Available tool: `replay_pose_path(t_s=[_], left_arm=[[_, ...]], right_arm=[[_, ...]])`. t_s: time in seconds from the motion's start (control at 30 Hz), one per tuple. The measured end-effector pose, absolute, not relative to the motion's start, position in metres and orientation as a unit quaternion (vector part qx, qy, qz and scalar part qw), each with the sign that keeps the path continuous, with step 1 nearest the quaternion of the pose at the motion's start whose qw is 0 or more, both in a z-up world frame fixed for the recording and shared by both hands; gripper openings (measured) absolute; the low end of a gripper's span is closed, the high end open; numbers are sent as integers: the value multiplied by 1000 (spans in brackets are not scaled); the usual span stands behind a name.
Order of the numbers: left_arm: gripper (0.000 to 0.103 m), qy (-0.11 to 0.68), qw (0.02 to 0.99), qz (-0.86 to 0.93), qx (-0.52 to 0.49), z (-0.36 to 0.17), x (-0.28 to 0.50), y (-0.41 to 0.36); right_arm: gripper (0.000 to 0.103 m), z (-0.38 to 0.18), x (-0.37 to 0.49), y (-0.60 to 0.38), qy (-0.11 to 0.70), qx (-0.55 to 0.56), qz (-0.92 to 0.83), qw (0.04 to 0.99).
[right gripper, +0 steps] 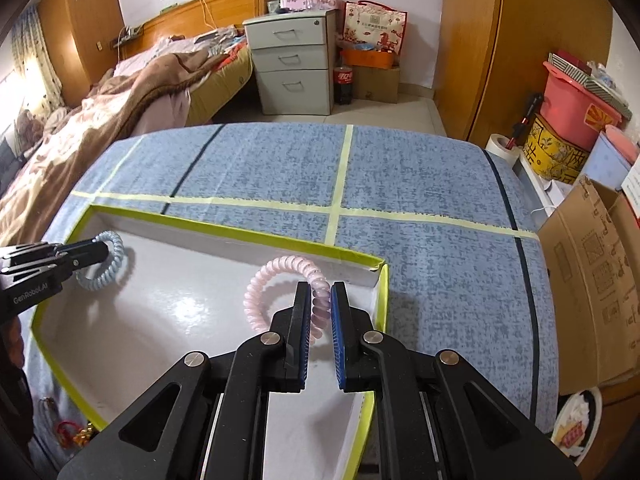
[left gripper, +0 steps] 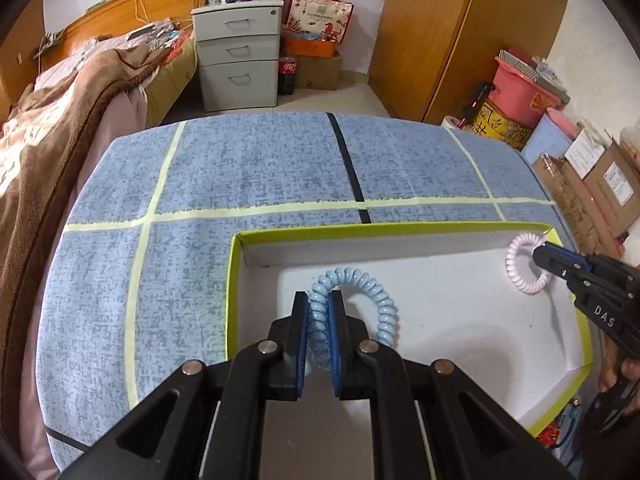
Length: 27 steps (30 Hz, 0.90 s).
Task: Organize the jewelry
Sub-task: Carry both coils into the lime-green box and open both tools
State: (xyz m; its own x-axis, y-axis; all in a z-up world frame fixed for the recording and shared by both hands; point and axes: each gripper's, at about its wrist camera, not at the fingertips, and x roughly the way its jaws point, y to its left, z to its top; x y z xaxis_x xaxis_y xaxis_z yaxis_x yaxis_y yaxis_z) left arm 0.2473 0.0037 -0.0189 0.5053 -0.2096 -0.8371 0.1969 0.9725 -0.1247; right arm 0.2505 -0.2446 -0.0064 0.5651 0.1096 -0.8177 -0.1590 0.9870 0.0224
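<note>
A shallow white box with a yellow-green rim (left gripper: 360, 230) (right gripper: 224, 227) lies on the blue table. My left gripper (left gripper: 319, 302) is shut on a light blue spiral bracelet (left gripper: 376, 296), held over the box's left part; it also shows in the right wrist view (right gripper: 114, 258). My right gripper (right gripper: 321, 292) is shut on a pink spiral bracelet (right gripper: 264, 284), held over the box's right part near its far right corner. In the left wrist view the pink bracelet (left gripper: 516, 264) hangs from the right gripper (left gripper: 540, 254).
The table has a blue cloth (left gripper: 248, 168) with yellow tape lines and a black strip. A bed (left gripper: 60, 120) stands at the left, a grey drawer unit (left gripper: 236, 52) behind, cardboard boxes (right gripper: 600, 280) and tubs at the right. Small red and gold trinkets (right gripper: 74, 430) lie by the box's near left corner.
</note>
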Motion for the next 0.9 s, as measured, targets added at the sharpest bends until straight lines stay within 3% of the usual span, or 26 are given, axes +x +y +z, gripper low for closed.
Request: replay_pose_path(t_s=[0.4, 0.5, 0.57, 0.9], left_arm=[[12, 485, 866, -121, -17, -20, 252, 8], [21, 483, 866, -126, -18, -19, 252, 8], [35, 479, 869, -126, -21, -17, 250, 9], [44, 458, 877, -135, -44, 5, 223, 13]], right_arm=[[11, -10, 254, -239, 456, -48, 65, 886], [12, -10, 254, -240, 456, -44, 65, 887], [12, -9, 253, -240, 455, -43, 66, 887], [20, 17, 230, -246, 423, -14, 80, 903]])
